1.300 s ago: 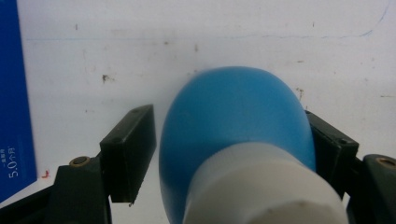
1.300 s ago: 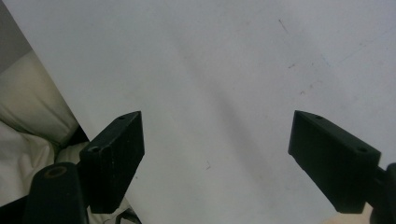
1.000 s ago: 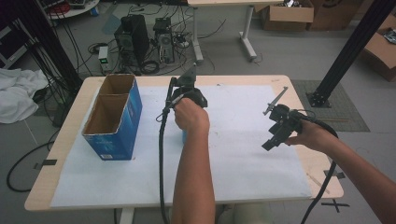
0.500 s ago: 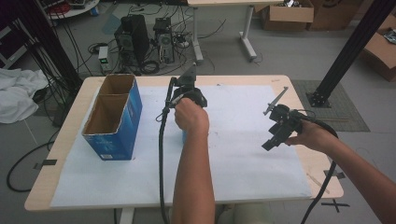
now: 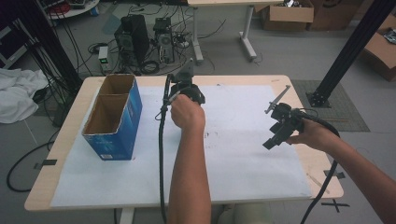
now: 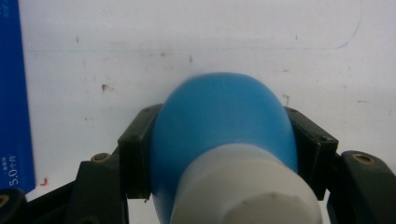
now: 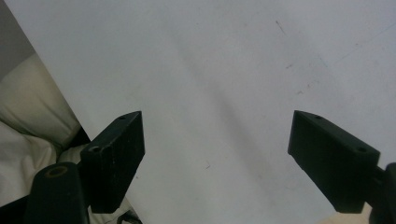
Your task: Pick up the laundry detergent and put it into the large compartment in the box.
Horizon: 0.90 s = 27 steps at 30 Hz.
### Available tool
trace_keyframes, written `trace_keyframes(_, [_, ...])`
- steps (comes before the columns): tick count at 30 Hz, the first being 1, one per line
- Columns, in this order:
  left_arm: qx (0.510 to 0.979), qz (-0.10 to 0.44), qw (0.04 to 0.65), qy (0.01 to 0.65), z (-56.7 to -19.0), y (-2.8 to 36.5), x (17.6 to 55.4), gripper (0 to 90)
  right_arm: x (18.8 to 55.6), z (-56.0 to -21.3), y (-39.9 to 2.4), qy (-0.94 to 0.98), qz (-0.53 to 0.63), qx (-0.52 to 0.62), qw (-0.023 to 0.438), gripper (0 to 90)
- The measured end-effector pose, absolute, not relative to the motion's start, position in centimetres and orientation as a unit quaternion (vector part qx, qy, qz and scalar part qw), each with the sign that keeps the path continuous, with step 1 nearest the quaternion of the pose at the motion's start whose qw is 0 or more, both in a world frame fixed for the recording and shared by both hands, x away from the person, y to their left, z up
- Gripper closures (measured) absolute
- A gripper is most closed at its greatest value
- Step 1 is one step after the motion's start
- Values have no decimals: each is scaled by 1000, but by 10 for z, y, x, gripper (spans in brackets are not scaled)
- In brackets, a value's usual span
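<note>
The left tongs are clamped on a rounded blue rubber bulb with a white plastic cap; in the left gripper view its 2 black jaws press against the bulb's 2 sides, the blue dome pointing away from the camera and the white cap nearest the lens. Beyond the bulb lies the white paper sheet that covers the wooden counter, marked with a few small dark specks and a faint blue pen line. At the left edge of that view stands the side of a blue cardboard box. In the high view the left tongs sit near the far middle of the counter, held by the person's left hand, with a black cable running back along the forearm. The blue cardboard box, open at the top and split into 2 compartments, stands on the left part of the sheet, apart from the left hand. The right tongs are spread wide apart with nothing between them, above bare white paper near its edge. In the high view the right tongs are held by the right hand over the right side of the counter, well apart from the left tongs.
</note>
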<state>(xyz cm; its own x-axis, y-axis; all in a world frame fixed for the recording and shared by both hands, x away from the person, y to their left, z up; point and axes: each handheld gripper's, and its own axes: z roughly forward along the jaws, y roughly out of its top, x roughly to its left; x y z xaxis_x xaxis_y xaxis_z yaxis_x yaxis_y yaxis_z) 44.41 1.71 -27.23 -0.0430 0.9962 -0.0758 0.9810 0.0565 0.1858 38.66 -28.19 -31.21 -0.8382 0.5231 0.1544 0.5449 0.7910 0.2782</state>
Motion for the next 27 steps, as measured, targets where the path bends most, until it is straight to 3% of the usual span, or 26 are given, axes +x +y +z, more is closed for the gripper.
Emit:
trace_keyframes(15, [706, 60, 120, 695, -198, 41, 439, 378, 385, -309, -281, -947, -159, -278, 32, 188])
trace_keyframes(27, [706, 75, 152, 687, -113, 94, 430, 378, 388, -310, -279, -946, -156, -281, 37, 188])
